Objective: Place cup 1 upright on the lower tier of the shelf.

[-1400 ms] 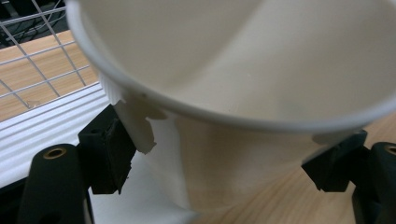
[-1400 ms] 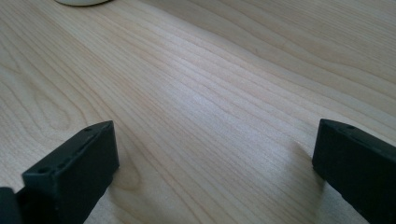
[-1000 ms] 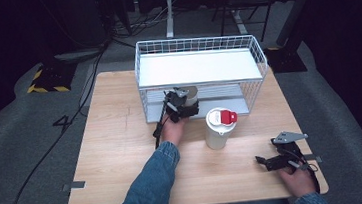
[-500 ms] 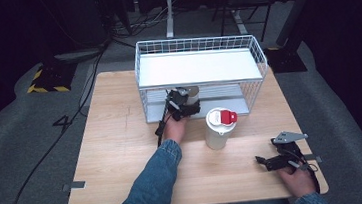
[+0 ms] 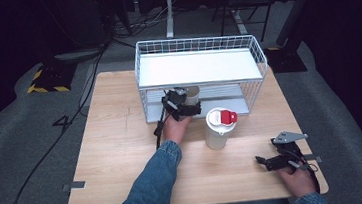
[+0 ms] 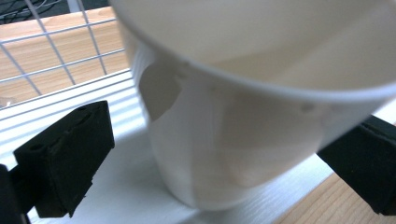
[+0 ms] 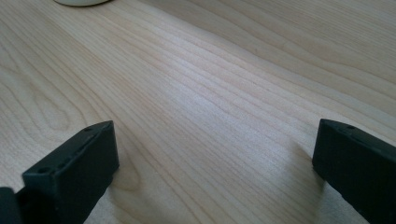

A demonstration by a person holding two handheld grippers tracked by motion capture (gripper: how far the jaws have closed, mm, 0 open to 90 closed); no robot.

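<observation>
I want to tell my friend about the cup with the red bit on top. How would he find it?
Look for the white wire rack at the back of the wooden table. Just in front of it, out on the bare wood, stands a white cup. Unlike the plain open cup tucked inside the rack, it has a white lid with a red tab.

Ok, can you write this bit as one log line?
left gripper: open, fingers either side of paper cup on wire rack's lower shelf | right gripper: open, over table | lidded cup: untouched
</observation>
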